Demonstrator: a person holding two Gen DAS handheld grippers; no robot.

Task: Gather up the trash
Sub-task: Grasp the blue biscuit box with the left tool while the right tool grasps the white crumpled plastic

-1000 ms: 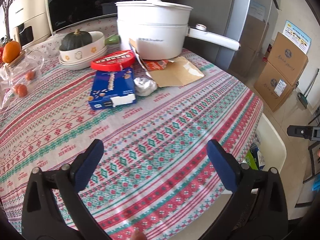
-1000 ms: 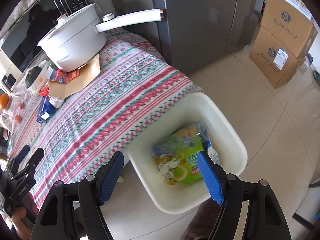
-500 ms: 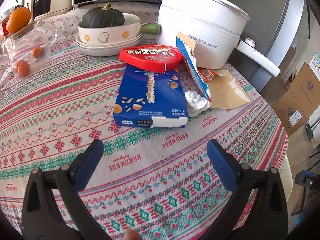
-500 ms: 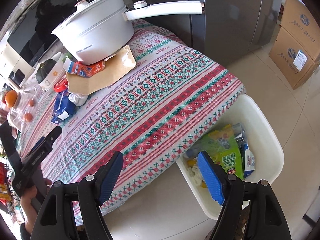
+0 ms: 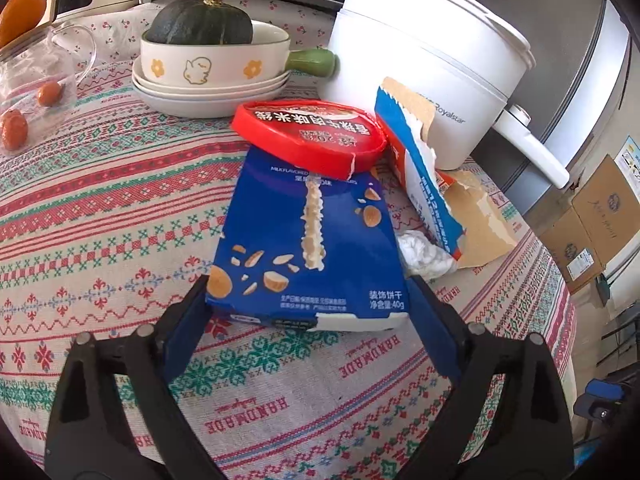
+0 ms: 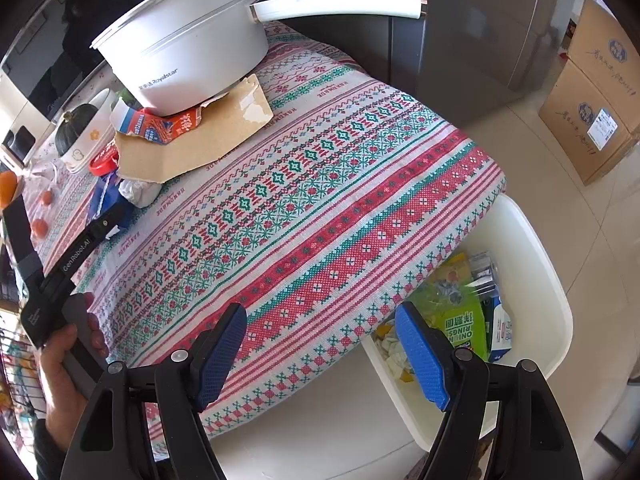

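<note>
Left gripper (image 5: 308,312), earlier over bare cloth, now straddles the near end of the blue box (image 5: 308,240), jaws closing, pads not yet pressing: pickup imminent. Right gripper (image 6: 320,344) wide, empty, over the table edge; bin (image 6: 532,248) just beyond; red lid (image 5: 312,136) farther back

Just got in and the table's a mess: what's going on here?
A person is clearing trash with a two-finger tool in each hand. The left tool straddles the near end of a blue box on the tablecloth, its jaws closing round it. A red lid overlaps the box's far end, with torn packaging and a crumpled tissue beside it. The right tool hangs open and empty over the table edge, near a white bin already holding wrappers.
</note>
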